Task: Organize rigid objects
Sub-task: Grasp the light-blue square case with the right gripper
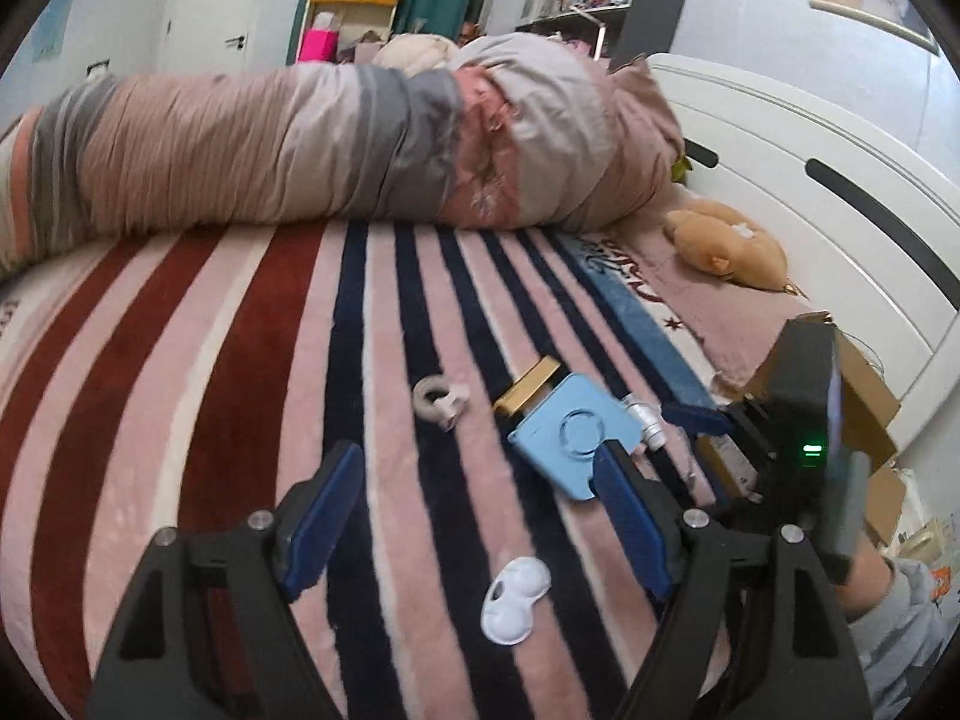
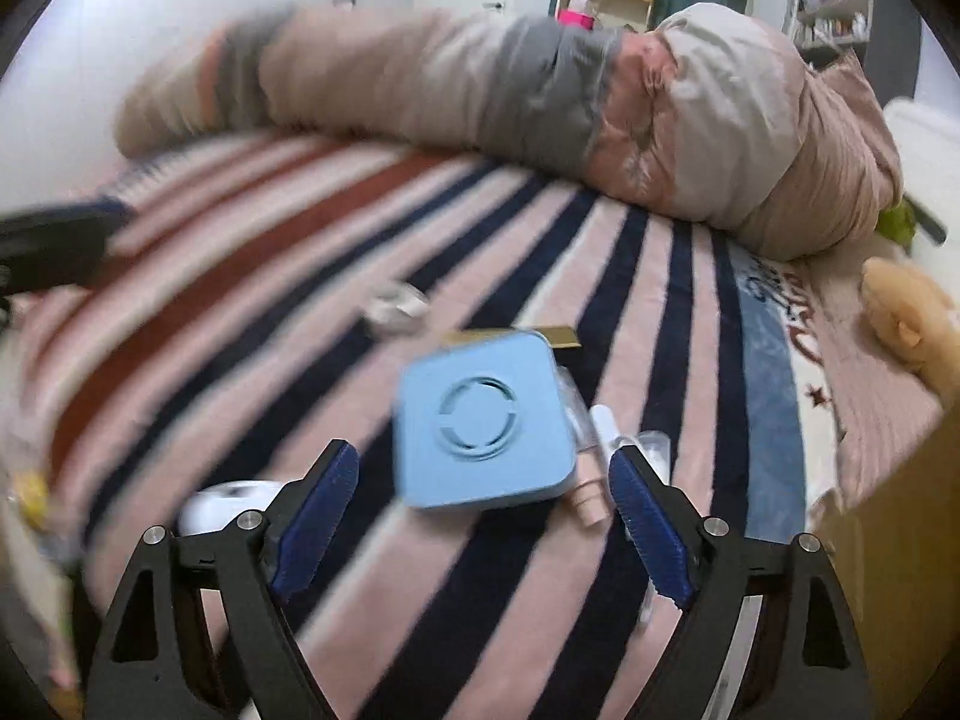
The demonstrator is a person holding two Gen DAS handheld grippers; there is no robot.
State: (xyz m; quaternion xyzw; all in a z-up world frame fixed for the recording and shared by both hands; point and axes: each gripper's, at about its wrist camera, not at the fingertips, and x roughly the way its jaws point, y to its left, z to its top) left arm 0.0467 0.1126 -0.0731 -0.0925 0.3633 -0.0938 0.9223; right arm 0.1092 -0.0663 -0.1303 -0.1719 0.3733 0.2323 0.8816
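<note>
The blue square case point(image 2: 480, 420) is lying flat on the striped blanket point(image 2: 606, 600), just ahead of the right gripper point(image 2: 483, 531) at its twelve o'clock. That gripper is gaping wide and carrying nothing. The left gripper point(image 1: 480, 531) is likewise spread open and empty, with a white goggle-shaped piece point(image 1: 515, 600) lying between its fingers. The case is looking stiff, light and smooth, probably slippery on its broad face, so I'd be pinching it across two opposite edges. A gold bar point(image 2: 564, 336) is peeking out at its one o'clock.
</note>
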